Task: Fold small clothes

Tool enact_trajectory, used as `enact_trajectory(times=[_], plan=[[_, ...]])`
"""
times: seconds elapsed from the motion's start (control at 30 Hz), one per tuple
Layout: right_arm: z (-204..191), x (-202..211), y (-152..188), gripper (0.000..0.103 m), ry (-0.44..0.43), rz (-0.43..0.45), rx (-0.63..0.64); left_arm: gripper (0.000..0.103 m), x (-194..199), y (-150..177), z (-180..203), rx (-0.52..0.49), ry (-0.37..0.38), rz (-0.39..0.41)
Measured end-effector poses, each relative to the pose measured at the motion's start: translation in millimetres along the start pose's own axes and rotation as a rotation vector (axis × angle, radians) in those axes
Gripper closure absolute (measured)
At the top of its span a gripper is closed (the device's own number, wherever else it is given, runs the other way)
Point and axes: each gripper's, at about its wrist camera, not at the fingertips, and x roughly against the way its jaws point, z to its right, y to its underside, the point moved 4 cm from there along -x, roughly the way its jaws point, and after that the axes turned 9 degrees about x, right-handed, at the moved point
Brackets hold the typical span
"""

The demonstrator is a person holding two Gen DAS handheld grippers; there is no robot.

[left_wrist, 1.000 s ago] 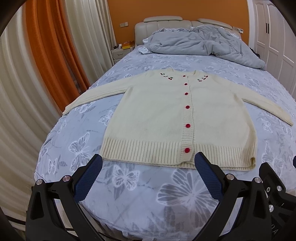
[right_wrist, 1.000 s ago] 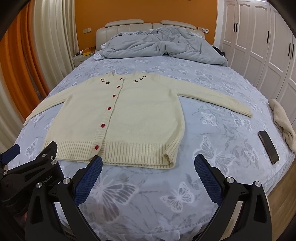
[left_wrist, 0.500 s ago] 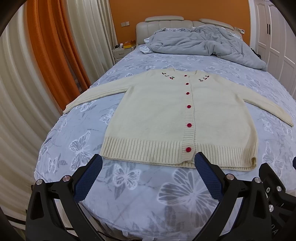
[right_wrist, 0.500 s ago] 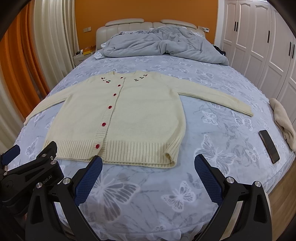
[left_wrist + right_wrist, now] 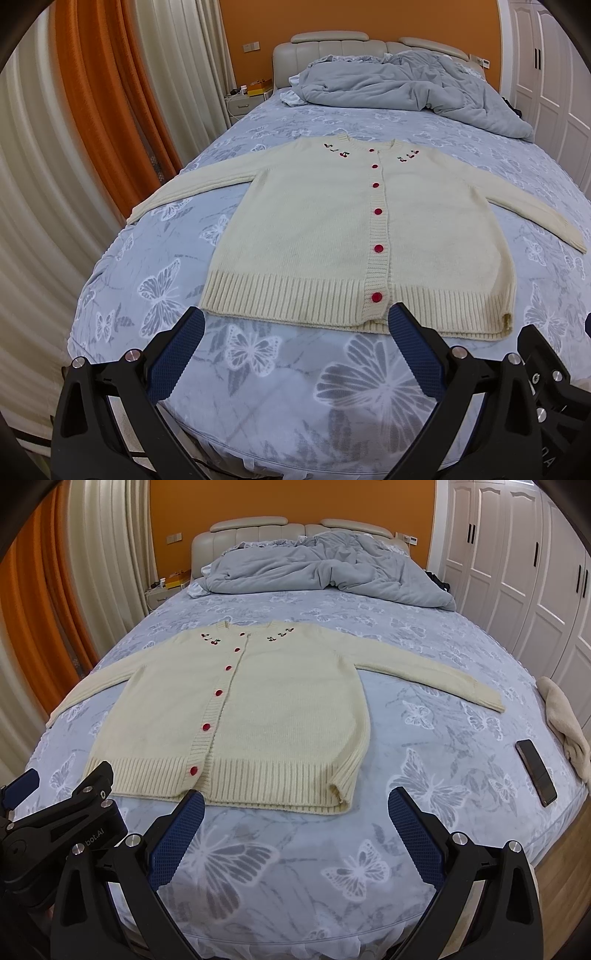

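Left wrist view: cream cardigan point(image 5: 354, 236) lies flat and buttoned on the bed point(image 5: 280, 373), both sleeves spread outward, ribbed hem nearest. Left claw point(image 5: 295, 321) spread wide, holding nothing, short of the hem. Right wrist view: right claw point(image 5: 295, 801) likewise spread wide and empty, near the hem's right corner. Phone point(image 5: 535, 771) lies near the bed's right edge.

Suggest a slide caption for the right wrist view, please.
Open right gripper faces an unfolded cream cardigan on the bed.
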Motion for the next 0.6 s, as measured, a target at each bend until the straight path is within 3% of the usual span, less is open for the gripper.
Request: enact_trajectory(times=[0.6], plan=[[-0.6,0.3,0.5,0.005,0.001,0.000,0.000,0.006,-0.4,0.5,0.1,0.001,0.001,-0.002]])
